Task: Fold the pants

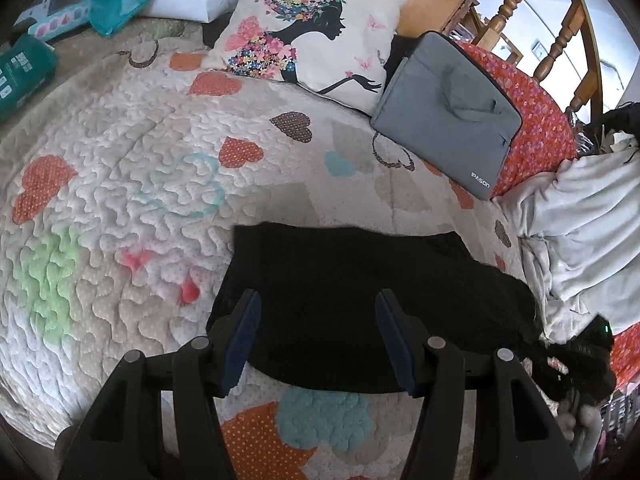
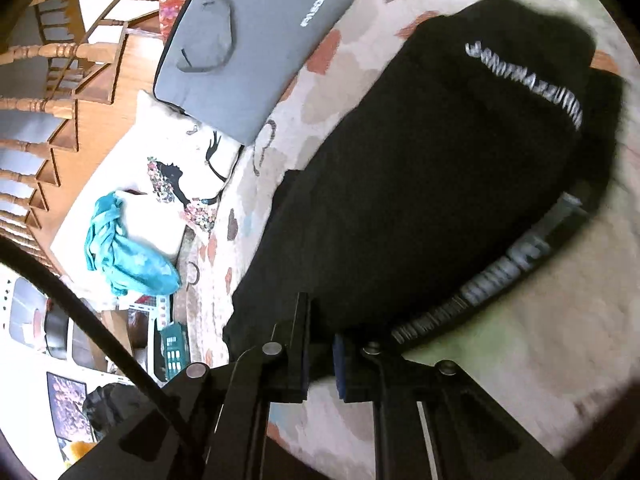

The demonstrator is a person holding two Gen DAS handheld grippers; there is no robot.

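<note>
1. The black pants point(image 1: 352, 304) lay on the heart-print quilt point(image 1: 120, 220) in the lower middle of the left wrist view, already folded into a compact block with a straight top edge running across mid-frame.
2. The left gripper point(image 1: 318, 340) hovered above the near part of the pants, its 2 blue-padded fingers point(image 1: 242, 344) spread wide apart and holding nothing; the pants' lower edge crossed between them.
3. In the right wrist view the pants point(image 2: 420, 184) filled the center and upper right, with white lettering near the upper right and a printed waistband point(image 2: 504, 272) curving along the lower right edge.
4. The right gripper point(image 2: 320, 360) sat at the bottom center of that view, jaws drawn close with only a narrow gap; a fold of black cloth reached down to the fingers, and they appeared to pinch the pants' near edge, though blur made the contact hard to confirm.
5. Open quilt stretched across the left half of the left wrist view, from the pants' left edge out to the frame's rim.
6. A gray laptop bag point(image 1: 448, 116) lay in the upper right of the left view, well apart from the pants, beside a printed cushion point(image 1: 316, 36) at upper center.
7. A heap of pale cloth point(image 1: 580, 240) crowded the right edge, just beside the pants' right side.
8. A teal cloth point(image 2: 128, 256) sat at the left of the right view, well apart from the pants.
</note>
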